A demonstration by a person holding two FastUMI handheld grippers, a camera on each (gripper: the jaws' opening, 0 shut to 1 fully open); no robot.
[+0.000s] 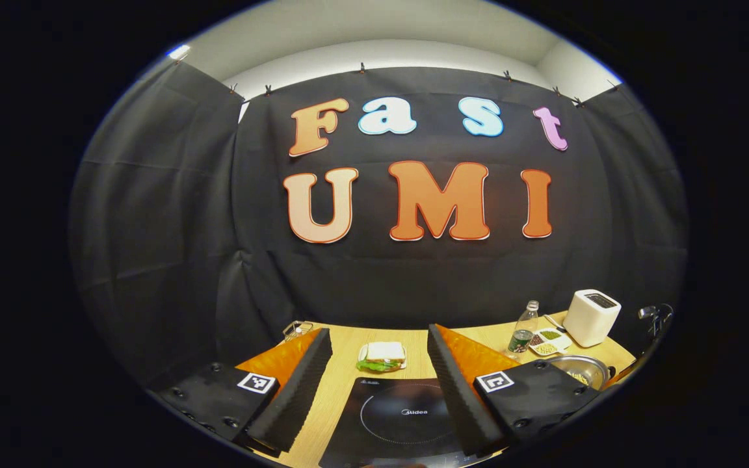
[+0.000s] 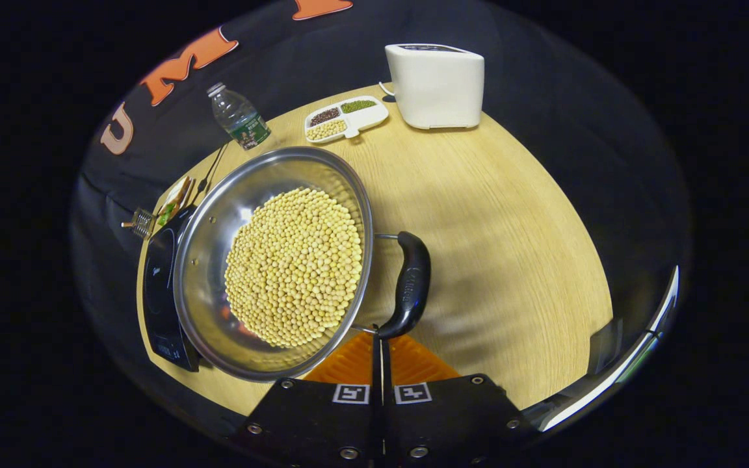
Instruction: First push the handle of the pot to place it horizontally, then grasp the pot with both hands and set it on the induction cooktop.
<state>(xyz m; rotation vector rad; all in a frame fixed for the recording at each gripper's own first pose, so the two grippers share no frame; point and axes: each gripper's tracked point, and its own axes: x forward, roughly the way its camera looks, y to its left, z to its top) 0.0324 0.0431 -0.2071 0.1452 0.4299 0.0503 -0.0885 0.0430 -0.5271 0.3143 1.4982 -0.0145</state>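
The right tongs are pressed together with nothing between them, their tips just at the near end of the black handle on a steel pot. The handle stands upright along the pot's side, held by two thin wire arms. The pot is full of pale yellow beans and sits on the wooden bench, just beside the black induction cooktop and overlapping its edge in the right gripper view. Farther off on the bench are a water bottle, a divided dish of beans and a white toaster.

The left tongs are spread wide, holding nothing, above the induction cooktop. Beyond them a sandwich on a plate lies on the bench; the pot shows at the right.
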